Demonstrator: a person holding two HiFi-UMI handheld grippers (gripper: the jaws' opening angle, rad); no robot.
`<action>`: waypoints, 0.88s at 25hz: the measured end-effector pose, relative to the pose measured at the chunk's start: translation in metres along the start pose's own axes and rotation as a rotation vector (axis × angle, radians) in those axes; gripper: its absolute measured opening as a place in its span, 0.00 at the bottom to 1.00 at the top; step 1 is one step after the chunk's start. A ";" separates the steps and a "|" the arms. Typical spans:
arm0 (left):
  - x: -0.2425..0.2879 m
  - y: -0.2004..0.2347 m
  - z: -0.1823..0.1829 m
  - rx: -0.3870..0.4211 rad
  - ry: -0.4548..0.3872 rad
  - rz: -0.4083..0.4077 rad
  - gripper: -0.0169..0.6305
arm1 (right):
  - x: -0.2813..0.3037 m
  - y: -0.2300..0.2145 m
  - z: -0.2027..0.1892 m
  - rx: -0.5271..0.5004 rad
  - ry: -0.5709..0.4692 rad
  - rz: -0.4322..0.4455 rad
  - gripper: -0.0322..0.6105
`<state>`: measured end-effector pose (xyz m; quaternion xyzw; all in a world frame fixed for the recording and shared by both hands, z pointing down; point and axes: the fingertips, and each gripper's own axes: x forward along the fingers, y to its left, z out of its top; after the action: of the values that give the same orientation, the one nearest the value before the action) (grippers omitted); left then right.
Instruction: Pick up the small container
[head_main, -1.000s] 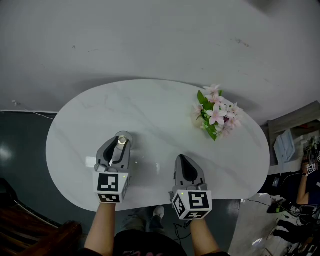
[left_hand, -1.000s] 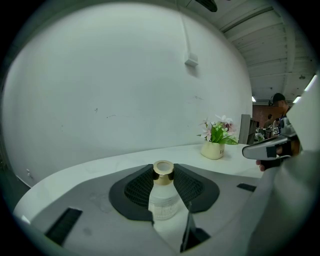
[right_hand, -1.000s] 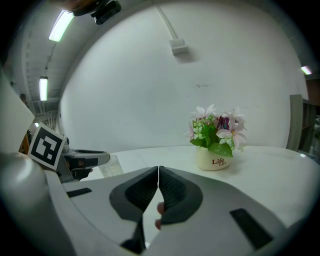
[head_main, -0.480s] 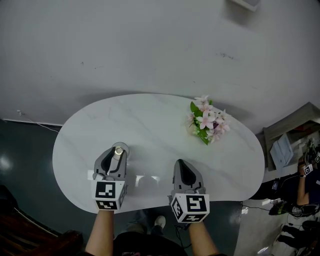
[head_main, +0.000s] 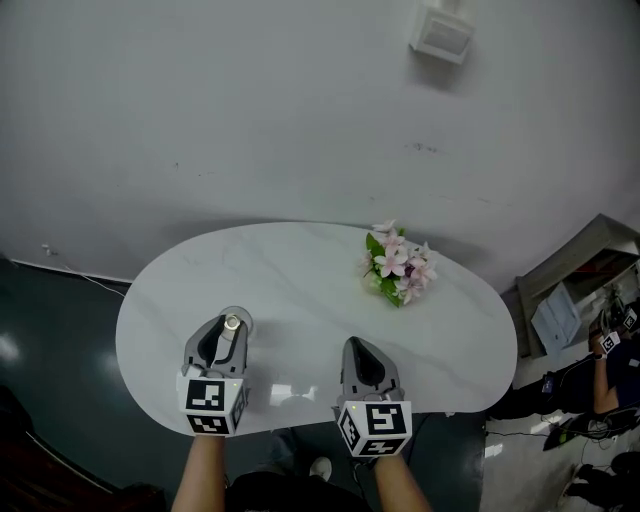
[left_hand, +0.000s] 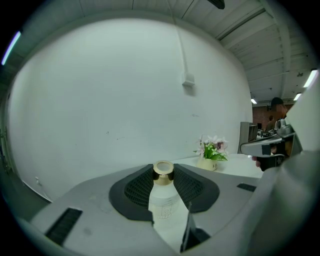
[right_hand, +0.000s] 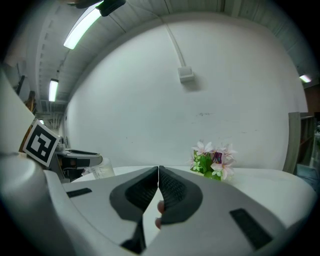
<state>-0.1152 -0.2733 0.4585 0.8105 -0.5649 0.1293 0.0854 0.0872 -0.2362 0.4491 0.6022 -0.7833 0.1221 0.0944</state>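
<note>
Over the last second my left gripper (head_main: 230, 332) keeps its fingers clamped on the small container (left_hand: 162, 195), hardly moved at seven o'clock on the surface (head_main: 300, 265), while my right gripper (head_main: 361, 352) keeps its fingers together and empty at five, so I judge the grasp set and only the lift left.

small container (left_hand: 163, 199): base behind left gripper (left_hand: 163, 174) housing; side print too small to read; head view shows gold cap only.
flower pot (left_hand: 205, 163): lettering too small to read; hidden under blooms in head view.
person (head_main: 607, 370): cut by rt edge, mostly hidden.
forearms (head_main: 199, 472): cut by bottom edge.
fingers (right_hand: 160, 207): tips only, thru gap below right gripper (right_hand: 158, 172) jaws.
cabinet (head_main: 585, 270): cut by rt edge; contents blurred.
</note>
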 end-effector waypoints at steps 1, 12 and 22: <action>-0.002 -0.001 0.003 0.003 -0.004 -0.002 0.23 | -0.002 0.000 0.002 -0.004 -0.004 0.001 0.15; -0.035 -0.008 0.031 0.032 -0.051 0.017 0.23 | -0.024 0.004 0.030 -0.034 -0.073 0.020 0.15; -0.068 -0.015 0.056 0.053 -0.095 0.035 0.23 | -0.047 0.012 0.047 -0.054 -0.100 0.050 0.15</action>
<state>-0.1168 -0.2233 0.3847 0.8077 -0.5788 0.1071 0.0348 0.0876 -0.2045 0.3897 0.5852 -0.8047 0.0730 0.0683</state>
